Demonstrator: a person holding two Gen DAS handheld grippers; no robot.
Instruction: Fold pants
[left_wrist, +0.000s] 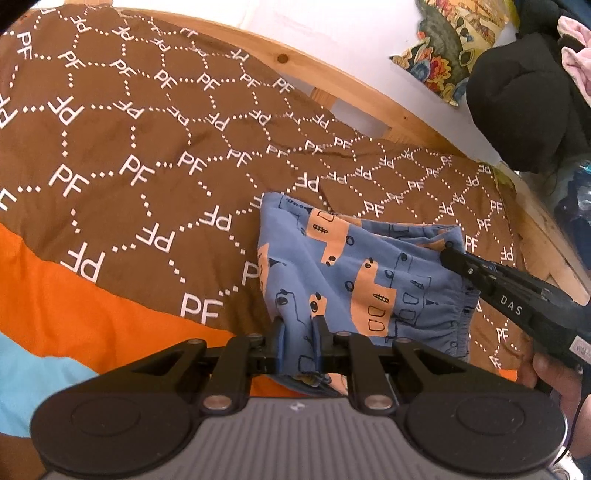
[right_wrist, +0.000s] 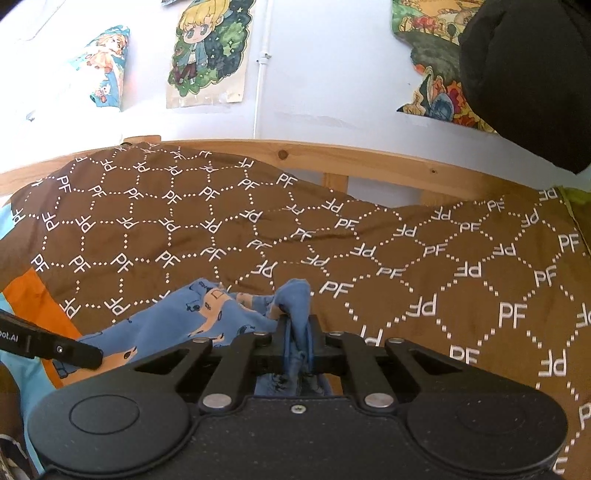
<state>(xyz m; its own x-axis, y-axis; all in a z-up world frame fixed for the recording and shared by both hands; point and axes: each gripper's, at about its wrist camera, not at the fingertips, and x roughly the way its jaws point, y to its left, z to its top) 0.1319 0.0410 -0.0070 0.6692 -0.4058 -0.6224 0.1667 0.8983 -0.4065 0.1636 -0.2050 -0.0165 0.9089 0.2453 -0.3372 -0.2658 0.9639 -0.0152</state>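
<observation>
Brown PF-patterned bedspread, wooden bed frame, postered white wall

A bed under a brown cover printed with white "PF" letters fills the room's foreground — its pine rail runs against a pale wall hung with bright cartoon posters, daylit.

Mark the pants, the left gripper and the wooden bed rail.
pants (left_wrist: 354, 266), left wrist view, flat printed middle.
left gripper (left_wrist: 300, 332), left wrist view, between its fingertips.
wooden bed rail (right_wrist: 332, 157), right wrist view, top board.
</observation>
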